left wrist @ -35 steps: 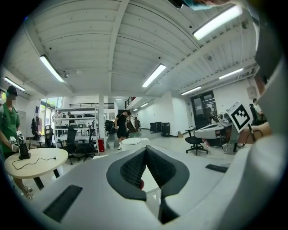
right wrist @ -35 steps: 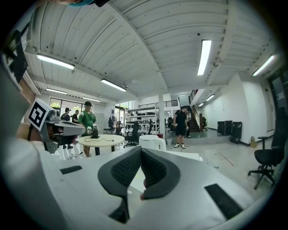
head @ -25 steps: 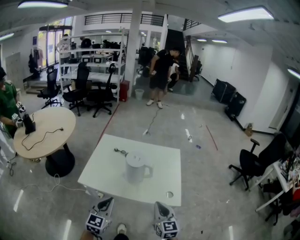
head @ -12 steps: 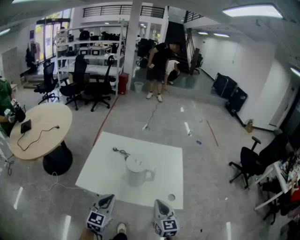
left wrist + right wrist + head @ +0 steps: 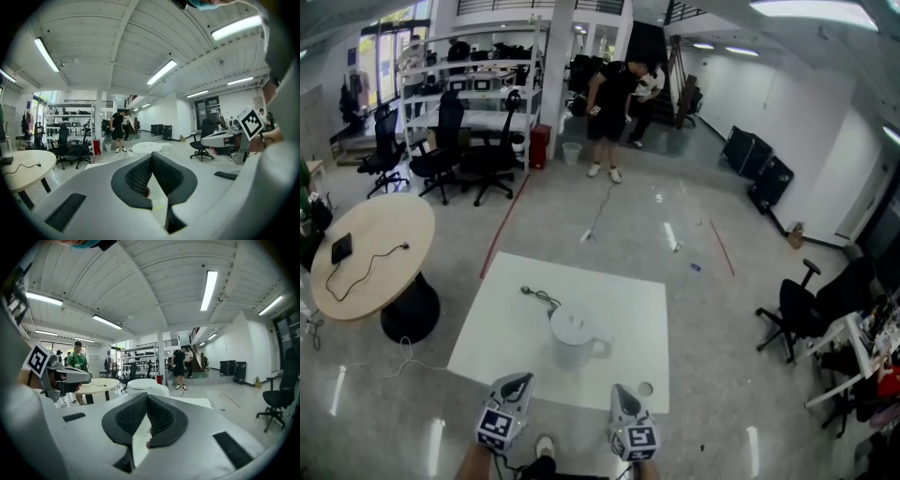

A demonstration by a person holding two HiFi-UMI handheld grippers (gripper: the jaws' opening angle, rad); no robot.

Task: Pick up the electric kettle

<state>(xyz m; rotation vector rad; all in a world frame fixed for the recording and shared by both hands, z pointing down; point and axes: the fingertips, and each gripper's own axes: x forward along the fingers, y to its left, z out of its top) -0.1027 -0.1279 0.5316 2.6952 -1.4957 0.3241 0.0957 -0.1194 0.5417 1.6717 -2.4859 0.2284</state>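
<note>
Approach: left hand-held gripper (image 5: 518, 380), right hand-held gripper (image 5: 620, 390) closed, empty; white plastic electric kettle (image 5: 575, 336) ahead; jaws probably must open next.

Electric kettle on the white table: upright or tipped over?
Upright. The head view shows the electric kettle standing on its base on the white table, its round top facing up and its handle sticking out sideways.

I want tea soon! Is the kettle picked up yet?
Not yet. Nothing looks done: the kettle stands on the table, untouched. The left gripper and right gripper are shut and empty, at the table's near edge. To do: reach, open, grab, lift.
</note>
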